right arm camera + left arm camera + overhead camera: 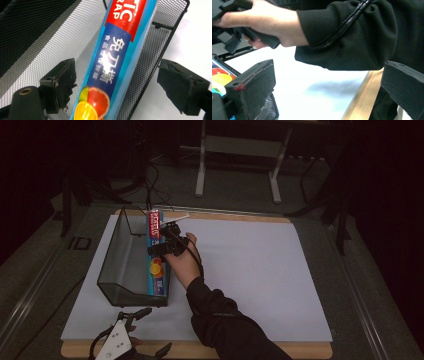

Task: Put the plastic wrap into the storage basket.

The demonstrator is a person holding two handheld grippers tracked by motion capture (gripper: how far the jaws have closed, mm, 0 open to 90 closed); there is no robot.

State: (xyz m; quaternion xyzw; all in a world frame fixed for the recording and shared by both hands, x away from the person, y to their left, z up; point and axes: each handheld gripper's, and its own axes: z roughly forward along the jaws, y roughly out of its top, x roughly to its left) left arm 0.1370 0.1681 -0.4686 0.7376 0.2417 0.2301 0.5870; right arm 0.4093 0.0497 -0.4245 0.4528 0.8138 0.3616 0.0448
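Note:
A long blue plastic-wrap box (156, 255) with a red label and fruit pictures lies lengthwise in a black mesh basket (122, 265), against its right wall. My right gripper (166, 239) hovers over the box's far half, held by a hand. In the right gripper view the box (117, 57) runs between the wide-open jaws of the right gripper (120, 76), and neither jaw touches it. My left gripper (156, 330) rests open near the table's front edge, just in front of the basket. Nothing sits between the jaws of the left gripper (329, 82).
A white mat (250, 270) covers a wooden board, bare to the right of the basket. A dark sleeve (352, 32) and the hand (267, 22) on the right gripper cross the left gripper view. A stand's legs (237, 165) rise beyond the table.

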